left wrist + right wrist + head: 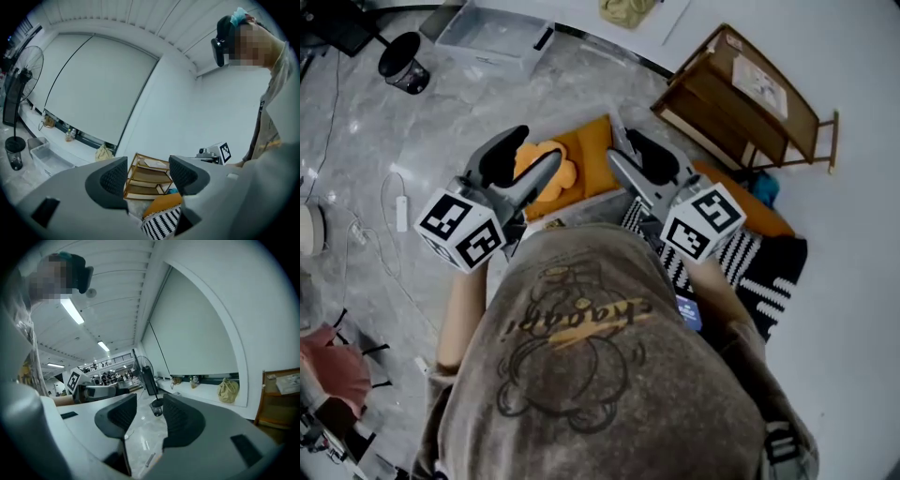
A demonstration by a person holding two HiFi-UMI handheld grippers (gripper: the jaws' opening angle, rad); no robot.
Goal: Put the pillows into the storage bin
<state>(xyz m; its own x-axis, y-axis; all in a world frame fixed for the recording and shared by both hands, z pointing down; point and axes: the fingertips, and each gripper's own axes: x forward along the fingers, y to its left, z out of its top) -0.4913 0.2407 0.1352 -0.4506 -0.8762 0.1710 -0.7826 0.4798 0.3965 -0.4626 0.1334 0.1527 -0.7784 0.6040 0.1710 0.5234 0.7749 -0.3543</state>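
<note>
I see L claw (147,176) spread, nothing btwn its jaws. R claw (150,411) also apart and empty, w/ a narrower gap. Both are held up over the pillows on the floor: orange pillow (595,155) w/ flower pillow (553,178) on it, striped pillow (750,262) to the right. Clear bin (492,37) sits well apart.

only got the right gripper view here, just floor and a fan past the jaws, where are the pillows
Observer: An orange pillow lies on the floor right in front of the person.
Operator: any other pillow
Observer: A black-and-white striped pillow lies to its right, by the person's right arm.
Operator: and the bin
Observer: A clear bin stands beyond the pillows, toward the head view's upper left.
</note>
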